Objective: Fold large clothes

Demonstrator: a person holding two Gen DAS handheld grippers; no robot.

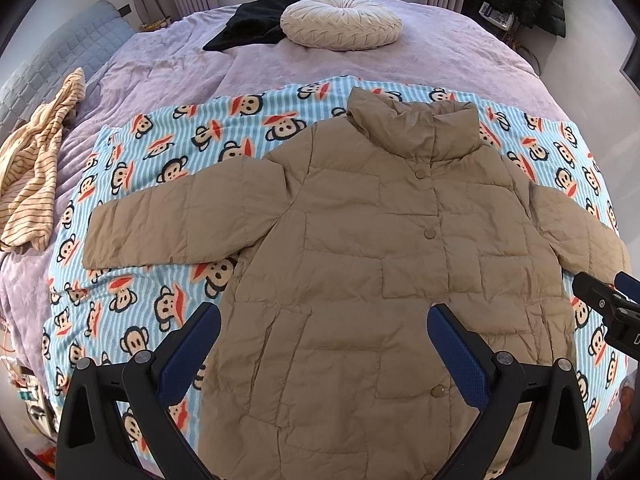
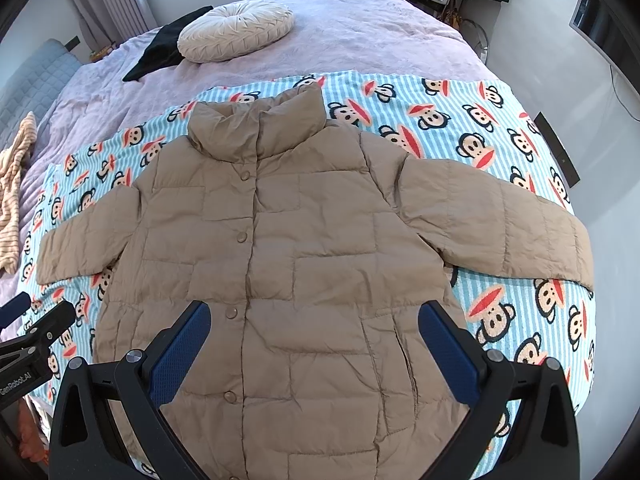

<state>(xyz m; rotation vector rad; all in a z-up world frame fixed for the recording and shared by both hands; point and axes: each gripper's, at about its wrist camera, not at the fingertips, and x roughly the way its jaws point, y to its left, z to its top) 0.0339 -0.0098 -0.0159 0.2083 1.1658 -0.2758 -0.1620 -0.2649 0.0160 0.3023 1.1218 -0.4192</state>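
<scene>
Now | jacket [image 1: 360, 264] flat | below both spread grippers, untouched

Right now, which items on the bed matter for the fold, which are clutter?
Job:
- tan puffer jacket, flat, sleeves out
- left gripper, open
- right gripper, open

Clutter:
- monkey blanket
- round cushion
- black garment
- striped garment

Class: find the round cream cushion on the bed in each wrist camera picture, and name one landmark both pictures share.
Left wrist: round cream cushion top centre, beyond the jacket's collar.
Right wrist: cushion upper left of centre.
Shared landmark: black cloth lying at its left edge.
</scene>
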